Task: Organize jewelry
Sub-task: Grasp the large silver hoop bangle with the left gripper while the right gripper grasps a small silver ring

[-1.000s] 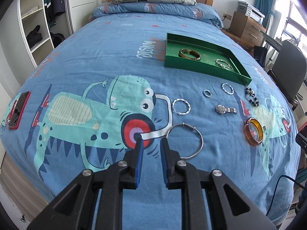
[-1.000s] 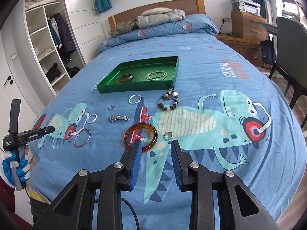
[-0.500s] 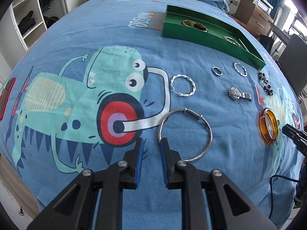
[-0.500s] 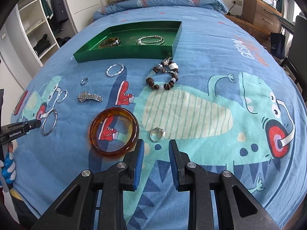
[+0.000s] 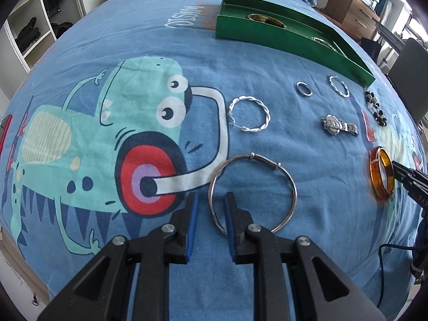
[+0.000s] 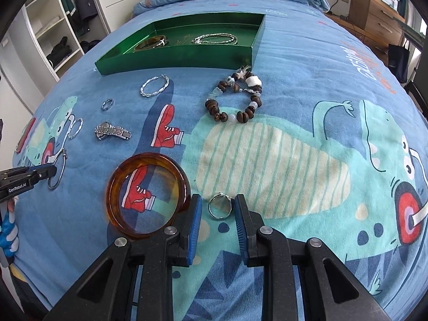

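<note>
Two pieces are already lodged in the green tray (image 6: 187,53) at the upper centre of the right wrist view: an amber bangle (image 6: 151,42) at its left and a silver chain (image 6: 215,38) at its right. The remainder is still spread on the bed (image 6: 307,85). Below the tray lie a twisted hoop (image 6: 155,86), a bead bracelet (image 6: 235,99), a small band (image 6: 107,104) and a watch (image 6: 112,131); lower down lie a large amber bangle (image 6: 147,198) and a small ring (image 6: 220,206).

In the left wrist view a second twisted hoop (image 5: 249,113) and a thin silver bangle (image 5: 252,195) are seen.

The right tongs (image 6: 217,211) have just been closing; the small ring is framed between the pads, not yet pinched. The left tongs (image 5: 211,203) are parted, straddling the thin bangle's wire without visible pressure.

The task is judged to be at an early stage: two items stowed, eight outstanding.
</note>
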Tool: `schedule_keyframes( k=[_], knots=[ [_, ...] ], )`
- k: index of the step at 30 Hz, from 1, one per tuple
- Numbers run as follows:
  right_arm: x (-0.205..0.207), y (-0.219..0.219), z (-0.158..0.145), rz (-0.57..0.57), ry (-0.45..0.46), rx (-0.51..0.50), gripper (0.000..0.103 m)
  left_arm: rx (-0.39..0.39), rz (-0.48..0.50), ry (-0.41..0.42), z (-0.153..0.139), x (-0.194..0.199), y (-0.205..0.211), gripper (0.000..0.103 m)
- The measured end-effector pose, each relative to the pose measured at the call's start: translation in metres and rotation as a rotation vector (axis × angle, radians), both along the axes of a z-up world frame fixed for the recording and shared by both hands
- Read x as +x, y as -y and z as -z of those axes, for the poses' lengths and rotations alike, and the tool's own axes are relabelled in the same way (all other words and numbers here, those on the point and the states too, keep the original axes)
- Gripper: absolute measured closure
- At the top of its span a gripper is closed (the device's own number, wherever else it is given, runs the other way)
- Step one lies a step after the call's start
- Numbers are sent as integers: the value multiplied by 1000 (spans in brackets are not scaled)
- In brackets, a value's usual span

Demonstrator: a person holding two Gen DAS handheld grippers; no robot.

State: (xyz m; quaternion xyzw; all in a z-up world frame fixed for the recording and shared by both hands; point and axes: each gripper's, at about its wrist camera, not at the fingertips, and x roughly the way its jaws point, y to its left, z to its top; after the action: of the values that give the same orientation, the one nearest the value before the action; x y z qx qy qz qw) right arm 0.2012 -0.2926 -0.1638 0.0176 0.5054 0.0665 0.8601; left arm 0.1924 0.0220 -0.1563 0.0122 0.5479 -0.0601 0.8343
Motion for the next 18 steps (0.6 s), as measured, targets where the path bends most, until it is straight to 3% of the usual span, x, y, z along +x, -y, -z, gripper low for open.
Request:
schedule_keyframes(
  k=[6,18],
  knots=[
    [5,1,0,11,22,21,84,49,44,19,0,3,14,98],
    [-38,12,-36,39,141,55,84,86,13,162,-40,-9,16,100]
  ],
)
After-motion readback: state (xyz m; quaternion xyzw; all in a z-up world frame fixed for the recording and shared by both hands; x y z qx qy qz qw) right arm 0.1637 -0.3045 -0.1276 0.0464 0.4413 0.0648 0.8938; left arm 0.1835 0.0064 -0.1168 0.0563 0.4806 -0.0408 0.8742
